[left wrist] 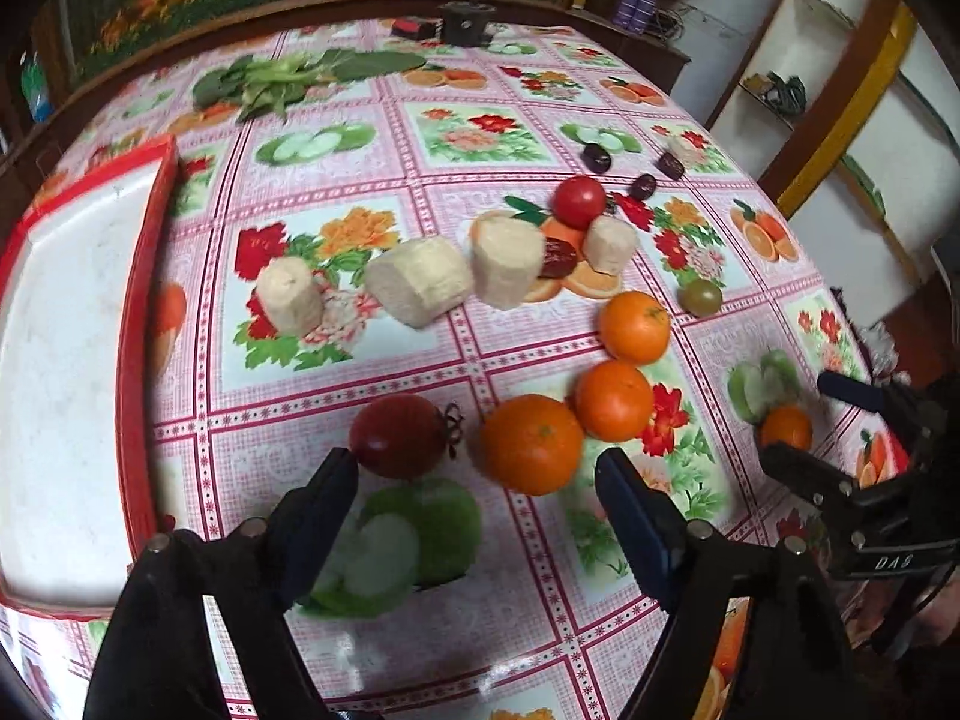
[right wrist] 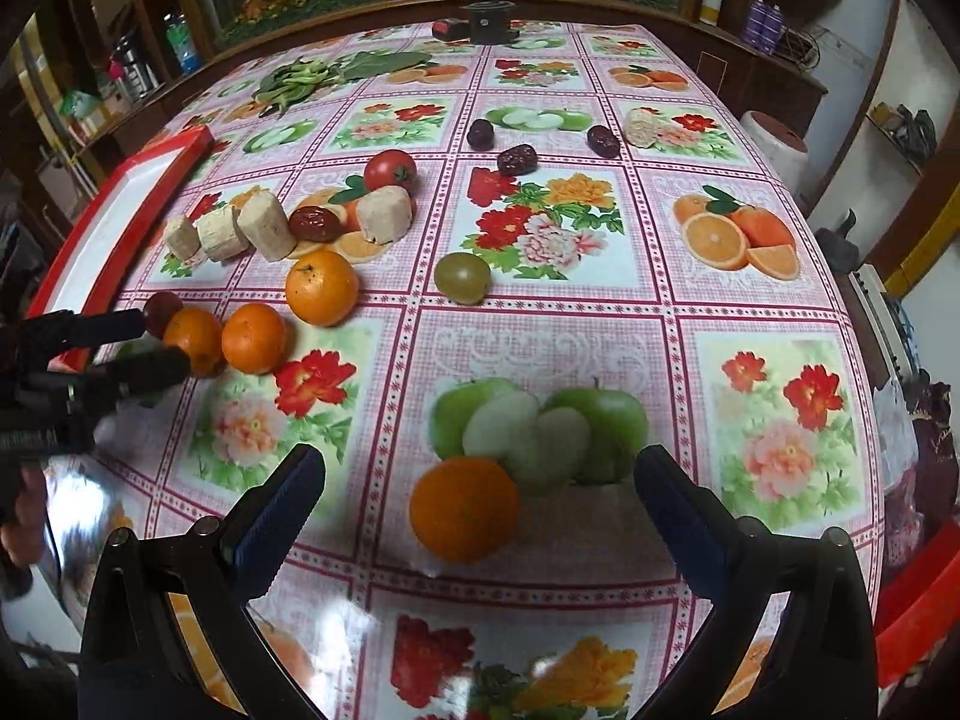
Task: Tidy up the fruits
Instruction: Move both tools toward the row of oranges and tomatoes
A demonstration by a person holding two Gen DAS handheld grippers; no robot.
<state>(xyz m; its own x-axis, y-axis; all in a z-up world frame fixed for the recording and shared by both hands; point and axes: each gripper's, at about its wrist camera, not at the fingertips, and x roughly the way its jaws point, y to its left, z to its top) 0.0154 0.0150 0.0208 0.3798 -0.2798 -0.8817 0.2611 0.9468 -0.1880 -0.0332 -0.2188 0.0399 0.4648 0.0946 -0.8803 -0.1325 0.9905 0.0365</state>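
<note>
Reading "DAS" on right hand-held gripper (left wrist: 786,447) (white letters).

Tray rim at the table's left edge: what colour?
Red, around a white inside; the tray shows best in the left wrist view.

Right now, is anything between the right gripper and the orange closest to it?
Nothing visible. The right gripper is open, with the orange lying alone on the tablecloth between its fingers; the other fruit sits farther back.
</note>
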